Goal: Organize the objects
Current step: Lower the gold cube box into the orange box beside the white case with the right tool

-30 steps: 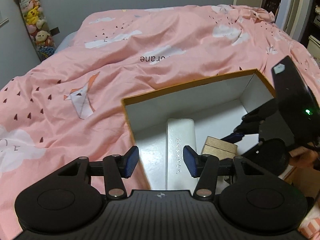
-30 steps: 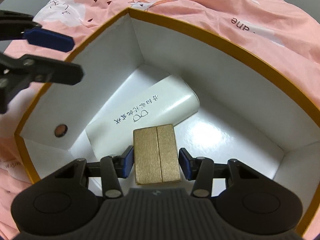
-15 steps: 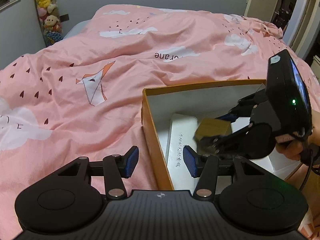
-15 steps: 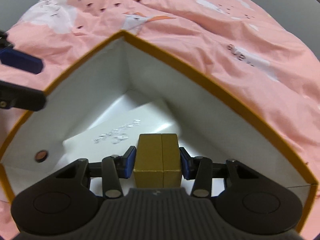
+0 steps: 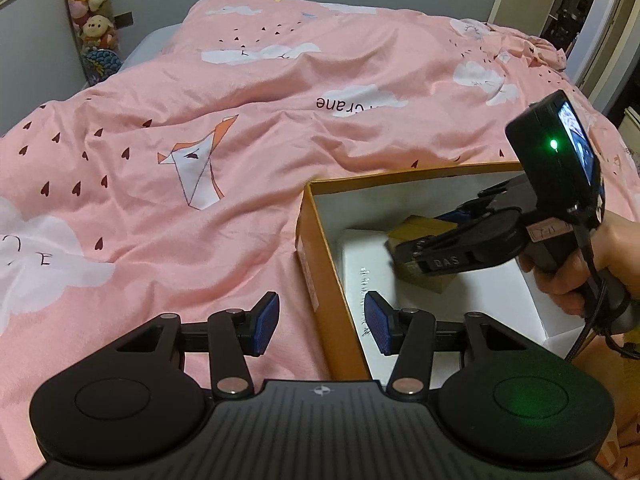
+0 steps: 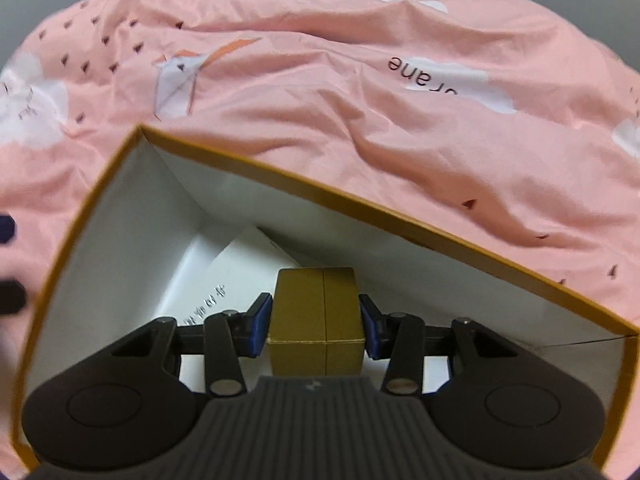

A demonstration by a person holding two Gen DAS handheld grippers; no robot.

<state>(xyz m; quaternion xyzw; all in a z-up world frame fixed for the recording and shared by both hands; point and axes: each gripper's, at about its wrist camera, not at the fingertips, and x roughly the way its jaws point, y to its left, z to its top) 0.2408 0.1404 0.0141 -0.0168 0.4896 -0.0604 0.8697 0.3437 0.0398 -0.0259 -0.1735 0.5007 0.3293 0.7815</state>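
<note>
An open orange box with white inside point(image 5: 316, 240) point(image 6: 100, 184) lies on the pink bed. A long white case point(image 5: 360, 264) point(image 6: 240, 264) lies inside it. My right gripper point(image 6: 316, 322) point(image 5: 416, 248) is shut on a small gold box point(image 6: 316, 320) point(image 5: 420, 228) and holds it above the white case, inside the orange box. My left gripper point(image 5: 322, 322) is open and empty, straddling the orange box's near left wall.
The pink duvet point(image 5: 240, 120) with cloud and crane prints covers the bed around the box. A tube of plush toys point(image 5: 94, 20) stands at the far left wall. A doorway point(image 5: 572, 12) is at the far right.
My right gripper closed on the gold box and lifted it off the box floor, tilting up. My left gripper drew back and left, from inside the box to over its wall.
</note>
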